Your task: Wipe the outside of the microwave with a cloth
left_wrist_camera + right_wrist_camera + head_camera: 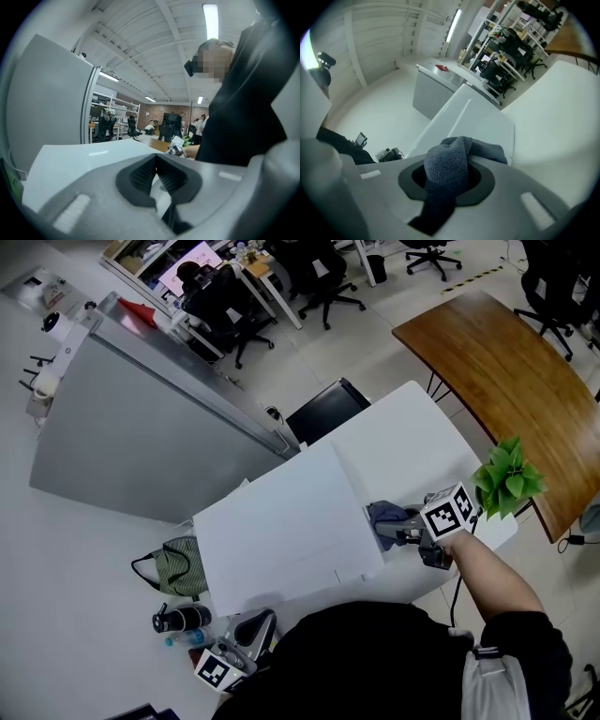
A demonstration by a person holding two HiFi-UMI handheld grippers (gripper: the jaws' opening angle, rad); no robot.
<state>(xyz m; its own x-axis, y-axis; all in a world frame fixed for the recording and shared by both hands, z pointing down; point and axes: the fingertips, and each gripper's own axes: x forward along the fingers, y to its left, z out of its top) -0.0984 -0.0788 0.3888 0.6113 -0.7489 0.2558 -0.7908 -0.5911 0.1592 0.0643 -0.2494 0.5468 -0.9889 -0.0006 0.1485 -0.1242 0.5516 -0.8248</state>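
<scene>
The microwave (281, 531) is a white box standing on the white table (412, 442), in the middle of the head view. My right gripper (394, 532) is shut on a blue-grey cloth (386, 515), which lies bunched against the microwave's right side. The right gripper view shows the cloth (447, 164) packed between the jaws, with the white microwave (473, 117) just beyond it. My left gripper (246, 638) hangs low at the bottom left, off the table. In its own view the left gripper (157, 176) has its pads together and nothing between them.
A green plant (506, 479) stands at the table's right edge, close to my right arm. A brown table (497, 362) lies beyond it. A grey partition (131, 437) is at the left, with a green bag (178, 568) and a black bottle (181, 618) on the floor.
</scene>
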